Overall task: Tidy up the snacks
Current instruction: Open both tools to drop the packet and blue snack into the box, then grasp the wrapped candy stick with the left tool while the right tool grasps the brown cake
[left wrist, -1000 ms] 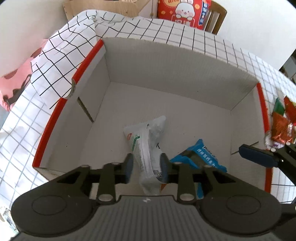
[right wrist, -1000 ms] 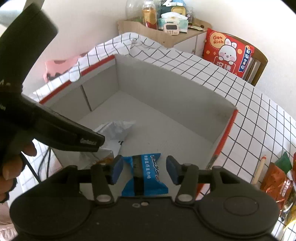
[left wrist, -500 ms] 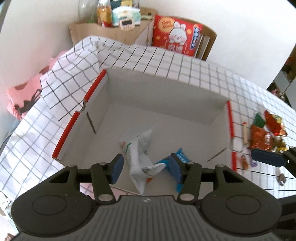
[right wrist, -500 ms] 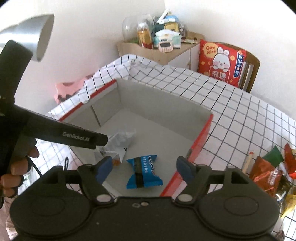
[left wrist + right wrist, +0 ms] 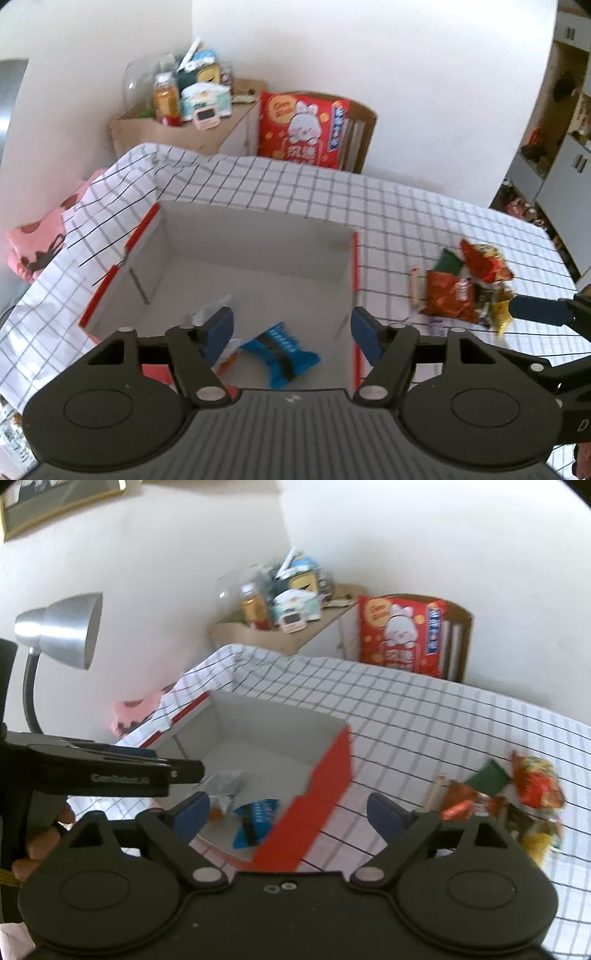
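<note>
An open cardboard box (image 5: 258, 243) (image 5: 325, 775) with red-edged flaps stands on the checked tablecloth. Inside it lie a white snack packet (image 5: 207, 314) (image 5: 225, 782) and a blue snack packet (image 5: 284, 350) (image 5: 255, 816). My left gripper (image 5: 291, 330) hovers above the box's near side, jaws opening, nothing between them. My right gripper (image 5: 290, 808) hangs over the box's right flap, jaws opening wide and empty. One of its fingertips (image 5: 535, 309) reaches in at the right of the left wrist view. A pile of red, green and yellow snack packets (image 5: 469, 284) (image 5: 509, 797) lies right of the box.
A thin snack stick (image 5: 414, 286) lies beside the pile. Behind the table stand a wooden shelf with bottles and a clock (image 5: 184, 107), a chair with a red rabbit cushion (image 5: 303, 129) and a silver desk lamp (image 5: 62, 627). A hand (image 5: 40, 834) holds the left gripper.
Both grippers let go of their packets, opened and rose back from the box. The white and blue packets now lie on the box floor. The snack pile has come into view.
</note>
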A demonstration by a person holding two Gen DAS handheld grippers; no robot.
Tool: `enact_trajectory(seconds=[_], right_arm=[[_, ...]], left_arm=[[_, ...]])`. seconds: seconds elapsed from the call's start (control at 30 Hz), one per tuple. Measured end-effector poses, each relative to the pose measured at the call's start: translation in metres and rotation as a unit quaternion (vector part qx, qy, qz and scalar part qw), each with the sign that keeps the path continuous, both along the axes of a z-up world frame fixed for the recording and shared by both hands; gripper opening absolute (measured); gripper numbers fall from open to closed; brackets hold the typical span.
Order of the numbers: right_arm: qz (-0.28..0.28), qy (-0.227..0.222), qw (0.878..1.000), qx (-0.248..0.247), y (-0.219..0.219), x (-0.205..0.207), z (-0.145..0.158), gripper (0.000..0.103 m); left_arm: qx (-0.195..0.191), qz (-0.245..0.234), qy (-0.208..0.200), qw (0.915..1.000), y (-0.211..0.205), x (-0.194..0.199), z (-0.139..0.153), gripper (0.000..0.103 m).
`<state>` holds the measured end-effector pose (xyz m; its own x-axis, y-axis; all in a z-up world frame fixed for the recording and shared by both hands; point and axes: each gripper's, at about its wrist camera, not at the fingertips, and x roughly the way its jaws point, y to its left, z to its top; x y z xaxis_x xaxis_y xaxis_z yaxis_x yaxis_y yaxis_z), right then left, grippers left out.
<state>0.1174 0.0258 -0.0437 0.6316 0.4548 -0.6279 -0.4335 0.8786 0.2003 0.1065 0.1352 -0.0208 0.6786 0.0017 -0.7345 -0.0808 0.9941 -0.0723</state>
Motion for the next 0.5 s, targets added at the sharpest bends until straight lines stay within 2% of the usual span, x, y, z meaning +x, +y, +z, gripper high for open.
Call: enact_trajectory(seconds=[0.37,0.5], right_arm=[[-0.075,-0.002,0.997,0.006,-0.080,-0.028,-0.015,0.102],[-0.096,0.001,0.995,-0.002,-0.104,-0.034,-0.029,0.102]], left_arm=[[-0.005,-0.037,-0.005,0.9993,-0.063,-0.006,-0.012,0.071],[-0.011,-0.038,0.000,0.9992,-0.082,-0.004,-0.024,0.076]])
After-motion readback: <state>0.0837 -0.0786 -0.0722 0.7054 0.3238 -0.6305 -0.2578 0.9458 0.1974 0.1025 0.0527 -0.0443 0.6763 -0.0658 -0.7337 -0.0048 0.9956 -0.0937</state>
